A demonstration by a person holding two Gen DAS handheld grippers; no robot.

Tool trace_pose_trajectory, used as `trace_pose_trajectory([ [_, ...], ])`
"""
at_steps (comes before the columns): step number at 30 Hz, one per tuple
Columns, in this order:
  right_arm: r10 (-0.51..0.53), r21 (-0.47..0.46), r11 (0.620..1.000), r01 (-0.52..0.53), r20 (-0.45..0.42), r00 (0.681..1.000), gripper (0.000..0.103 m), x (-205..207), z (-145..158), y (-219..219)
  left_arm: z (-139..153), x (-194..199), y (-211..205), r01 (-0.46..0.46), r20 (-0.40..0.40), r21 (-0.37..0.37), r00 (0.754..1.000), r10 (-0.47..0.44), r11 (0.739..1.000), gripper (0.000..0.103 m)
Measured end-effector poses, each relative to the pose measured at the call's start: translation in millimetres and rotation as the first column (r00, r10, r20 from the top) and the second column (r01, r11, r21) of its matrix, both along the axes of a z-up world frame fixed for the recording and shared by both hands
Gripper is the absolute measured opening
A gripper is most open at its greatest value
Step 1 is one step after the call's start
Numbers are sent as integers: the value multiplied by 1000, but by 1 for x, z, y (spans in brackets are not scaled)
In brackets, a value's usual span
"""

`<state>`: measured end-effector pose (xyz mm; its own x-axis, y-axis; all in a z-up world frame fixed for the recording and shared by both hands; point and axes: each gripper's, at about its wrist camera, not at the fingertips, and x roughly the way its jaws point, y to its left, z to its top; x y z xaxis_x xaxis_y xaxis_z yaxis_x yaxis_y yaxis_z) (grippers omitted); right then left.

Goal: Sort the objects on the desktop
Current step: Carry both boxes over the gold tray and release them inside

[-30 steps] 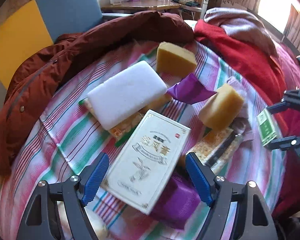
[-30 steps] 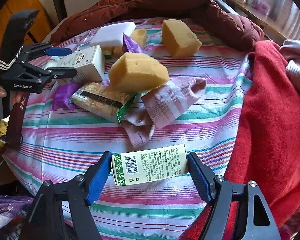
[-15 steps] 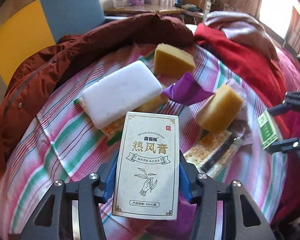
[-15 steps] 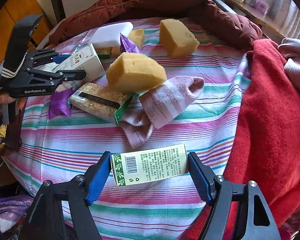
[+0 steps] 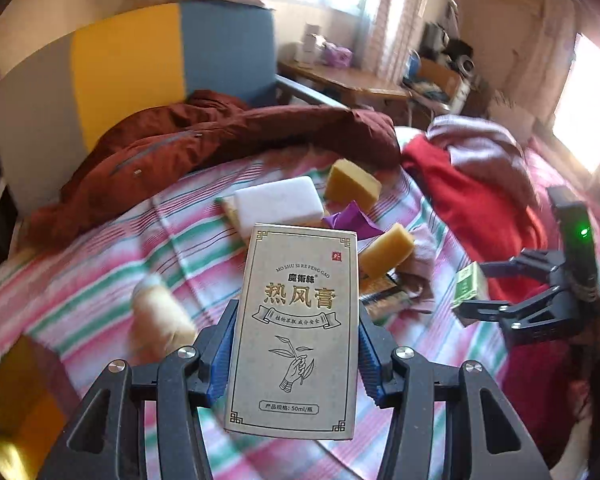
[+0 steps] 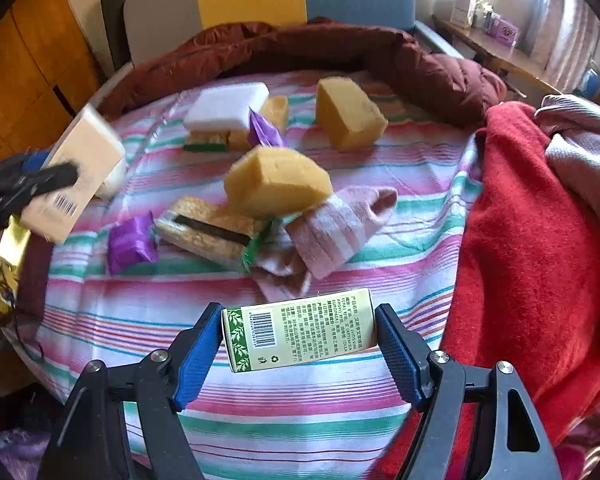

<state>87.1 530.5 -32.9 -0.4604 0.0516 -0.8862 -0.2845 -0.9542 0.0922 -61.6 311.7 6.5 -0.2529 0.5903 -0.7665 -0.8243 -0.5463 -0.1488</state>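
Observation:
My left gripper [image 5: 296, 344] is shut on a tall cream box [image 5: 296, 328] with gold lettering, held upright well above the striped cloth [image 5: 140, 248]. The same cream box [image 6: 74, 188] shows blurred at the left of the right wrist view. My right gripper [image 6: 298, 340] is shut on a small green-and-cream box [image 6: 300, 330], gripped by its two ends just over the cloth. On the cloth lie a white foam block [image 6: 226, 106], two yellow sponges [image 6: 276, 184] [image 6: 348, 114], a cracker pack [image 6: 208, 232], purple wrappers [image 6: 130, 244] and a pink sock [image 6: 336, 228].
A maroon jacket [image 6: 340, 52] rings the far side of the cloth. A red blanket [image 6: 532, 248] lies along the right. A pale roll [image 5: 160, 316] sits on the cloth at the left. A gold wrapper [image 6: 4, 264] hangs at the left edge.
The left gripper closed on the cream box, then lifted it off the cloth, away from the pile. The right gripper stayed almost still with the green box.

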Motion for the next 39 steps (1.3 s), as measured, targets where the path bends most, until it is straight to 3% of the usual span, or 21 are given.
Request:
trace_pose_trajectory([
  [5, 13, -25, 1000, -15, -85, 996, 76, -7, 11, -33, 10, 10, -48, -123, 31, 28, 992, 122, 992, 53],
  [11, 93, -86, 990, -109, -173, 981, 76, -27, 25, -94, 15, 12, -117, -279, 56, 66, 960, 276, 958, 53],
  [15, 175, -110, 974, -200, -204, 963, 76, -46, 28, -145, 10, 4, -172, -405, 56, 62, 914, 402, 912, 53],
  [19, 256, -131, 948, -291, -228, 939, 76, -68, 32, -196, 6, -3, -225, -524, 21, 49, 852, 523, 851, 53],
  [26, 391, -138, 891, -433, -256, 884, 76, -101, 36, -281, 3, -6, -286, -659, -51, 43, 749, 661, 751, 53],
  [31, 461, -110, 860, -499, -254, 850, 76, -114, 34, -329, -4, -3, -309, -706, -76, 42, 703, 707, 707, 53],
  [39, 468, -81, 863, -499, -244, 849, 76, -126, 25, -371, -17, -8, -334, -753, -66, 34, 654, 753, 657, 53],
])
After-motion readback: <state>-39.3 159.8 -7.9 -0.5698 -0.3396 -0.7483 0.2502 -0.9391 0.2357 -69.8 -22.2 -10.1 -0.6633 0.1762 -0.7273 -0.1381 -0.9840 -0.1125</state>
